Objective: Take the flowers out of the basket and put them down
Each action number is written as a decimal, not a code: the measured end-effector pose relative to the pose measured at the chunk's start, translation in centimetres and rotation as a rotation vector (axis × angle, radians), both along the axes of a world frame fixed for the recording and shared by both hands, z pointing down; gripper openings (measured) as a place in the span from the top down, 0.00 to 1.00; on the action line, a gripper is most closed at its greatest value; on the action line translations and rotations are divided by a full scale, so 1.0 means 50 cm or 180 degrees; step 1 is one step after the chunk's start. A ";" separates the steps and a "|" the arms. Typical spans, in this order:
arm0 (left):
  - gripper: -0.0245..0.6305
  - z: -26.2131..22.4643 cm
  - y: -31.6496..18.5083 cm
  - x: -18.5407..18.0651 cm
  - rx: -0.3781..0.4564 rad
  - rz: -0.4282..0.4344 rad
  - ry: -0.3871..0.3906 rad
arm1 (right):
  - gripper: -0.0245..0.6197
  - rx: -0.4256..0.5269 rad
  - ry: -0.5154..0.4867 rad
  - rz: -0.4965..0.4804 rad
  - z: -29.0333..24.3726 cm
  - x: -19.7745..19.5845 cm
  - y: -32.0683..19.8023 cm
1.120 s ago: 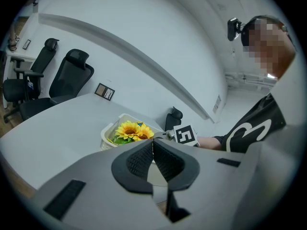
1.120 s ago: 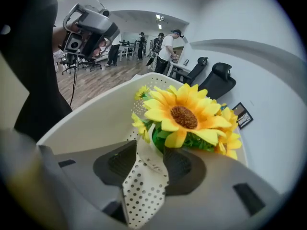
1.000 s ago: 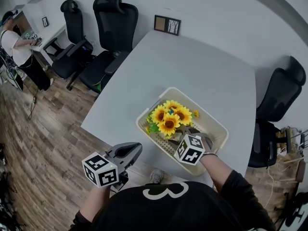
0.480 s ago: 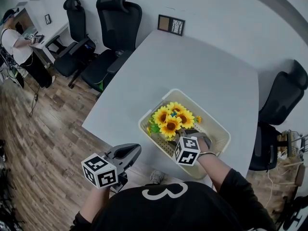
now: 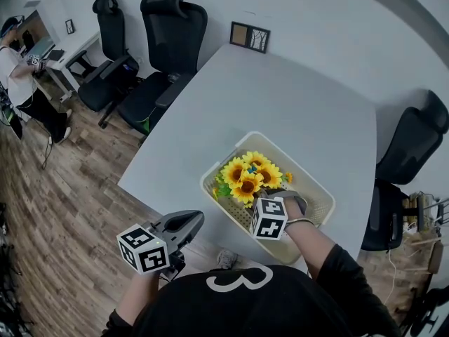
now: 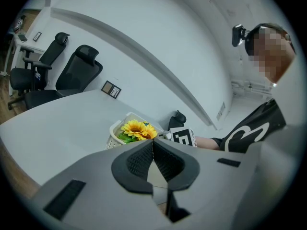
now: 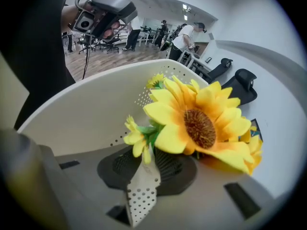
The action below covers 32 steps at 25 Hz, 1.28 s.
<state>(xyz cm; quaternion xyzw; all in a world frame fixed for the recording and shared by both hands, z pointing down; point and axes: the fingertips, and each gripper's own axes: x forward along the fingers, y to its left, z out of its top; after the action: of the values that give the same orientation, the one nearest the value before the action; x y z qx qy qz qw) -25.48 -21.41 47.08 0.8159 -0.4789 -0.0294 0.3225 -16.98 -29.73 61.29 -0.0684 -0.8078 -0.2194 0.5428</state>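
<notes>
A pale grey table (image 5: 280, 97) stands on a wood-plank floor (image 5: 63, 209) with black office chairs (image 5: 165, 41) around it. Near its front edge sits a cream perforated plastic basket (image 5: 298, 168). Inside it lie yellow artificial sunflowers (image 5: 245, 174) with brown centres and green leaves. The blooms tilt up toward the far left, and the stems run back to the near right. The right gripper (image 7: 148, 152) is closing on those green stems, pad tips against them. The left gripper (image 6: 152, 143) hangs off the table's near edge, jaws together and empty.
</notes>
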 end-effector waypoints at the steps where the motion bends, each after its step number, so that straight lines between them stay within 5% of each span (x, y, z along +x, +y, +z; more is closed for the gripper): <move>1: 0.94 -0.001 -0.001 0.000 0.0000 -0.0004 0.0000 | 0.82 -0.0017 0.0015 -0.0009 -0.001 0.001 0.000; 32: 0.94 -0.020 0.050 0.050 0.0017 -0.0087 -0.0042 | 0.86 0.0435 -0.0281 -0.0075 -0.069 0.016 0.028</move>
<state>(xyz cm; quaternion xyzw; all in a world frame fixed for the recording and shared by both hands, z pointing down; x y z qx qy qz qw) -22.98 -18.92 46.07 0.8103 -0.4921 -0.0297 0.3168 -16.19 -28.33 57.85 -0.0309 -0.8132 -0.2832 0.5075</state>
